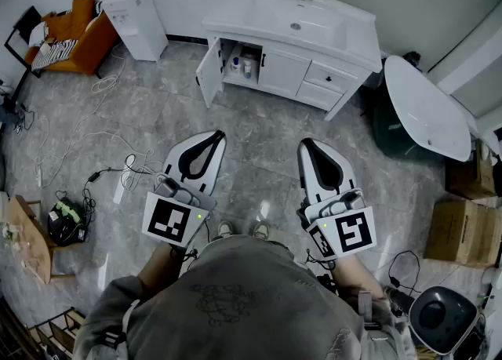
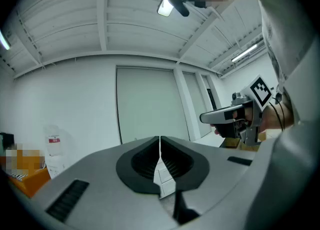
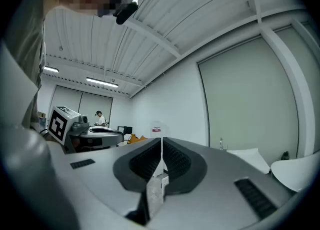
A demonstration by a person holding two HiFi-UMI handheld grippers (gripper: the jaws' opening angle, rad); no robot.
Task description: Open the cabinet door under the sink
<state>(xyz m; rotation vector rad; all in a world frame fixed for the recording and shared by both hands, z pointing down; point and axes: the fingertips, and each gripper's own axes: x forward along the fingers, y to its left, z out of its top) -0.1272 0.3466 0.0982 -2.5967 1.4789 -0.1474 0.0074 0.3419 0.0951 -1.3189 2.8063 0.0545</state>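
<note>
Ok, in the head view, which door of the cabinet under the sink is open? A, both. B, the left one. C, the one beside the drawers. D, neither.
B: the left door stands swung outward from the cabinet, and bottles show inside the opening.

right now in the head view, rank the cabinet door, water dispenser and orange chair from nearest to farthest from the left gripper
1. Cabinet door: open, straight ahead of the left gripper.
2. Water dispenser: ahead and to the left, against the wall.
3. Orange chair: far left corner.
</note>
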